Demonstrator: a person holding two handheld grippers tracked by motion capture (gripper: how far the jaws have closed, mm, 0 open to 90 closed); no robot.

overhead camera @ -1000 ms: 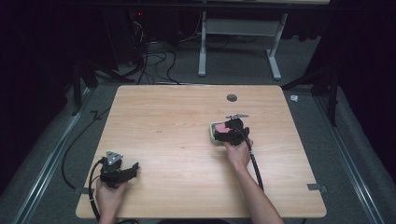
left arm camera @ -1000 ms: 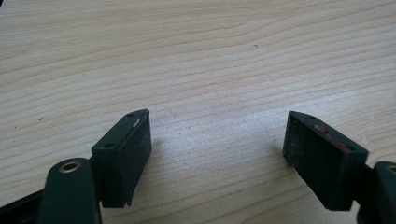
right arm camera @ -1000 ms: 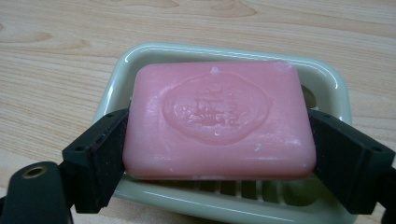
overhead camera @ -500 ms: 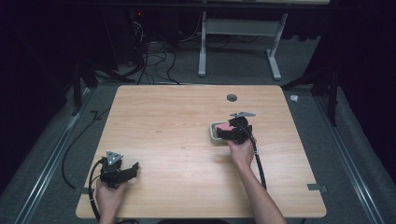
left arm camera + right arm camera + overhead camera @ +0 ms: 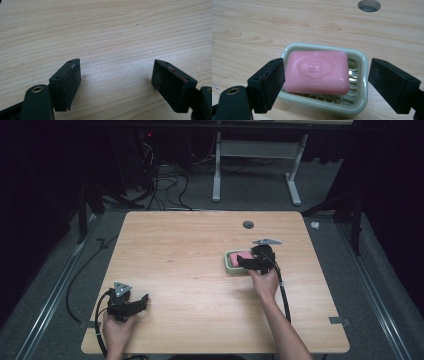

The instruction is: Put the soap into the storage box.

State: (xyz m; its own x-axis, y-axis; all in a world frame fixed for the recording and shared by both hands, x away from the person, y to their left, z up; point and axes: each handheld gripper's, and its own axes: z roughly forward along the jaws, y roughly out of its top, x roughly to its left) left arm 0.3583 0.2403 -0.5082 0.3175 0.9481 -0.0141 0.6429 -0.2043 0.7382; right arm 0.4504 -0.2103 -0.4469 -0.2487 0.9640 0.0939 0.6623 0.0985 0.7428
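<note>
A pink bar of soap (image 5: 318, 71) lies in a pale green soap dish (image 5: 359, 82) on the wooden table (image 5: 190, 250), right of centre. My right gripper (image 5: 325, 83) is open, its two jaws standing either side of the dish and soap without touching the bar. From above, the right gripper (image 5: 252, 260) hovers over the dish (image 5: 231, 261) and hides much of it. My left gripper (image 5: 131, 304) rests near the table's front left corner, held in a hand. Its jaws (image 5: 116, 85) are wide open over bare wood with nothing between them.
A round cable hole (image 5: 248, 224) lies in the table behind the dish, also seen as a grey hole (image 5: 369, 5). Beyond the far edge stand a white desk frame (image 5: 260, 165) and floor cables (image 5: 160, 185). A black cable (image 5: 283, 292) trails along the right forearm.
My right gripper has shifted slightly right and back over the soap dish, with its grey plate now behind it. The left gripper has stayed still.
</note>
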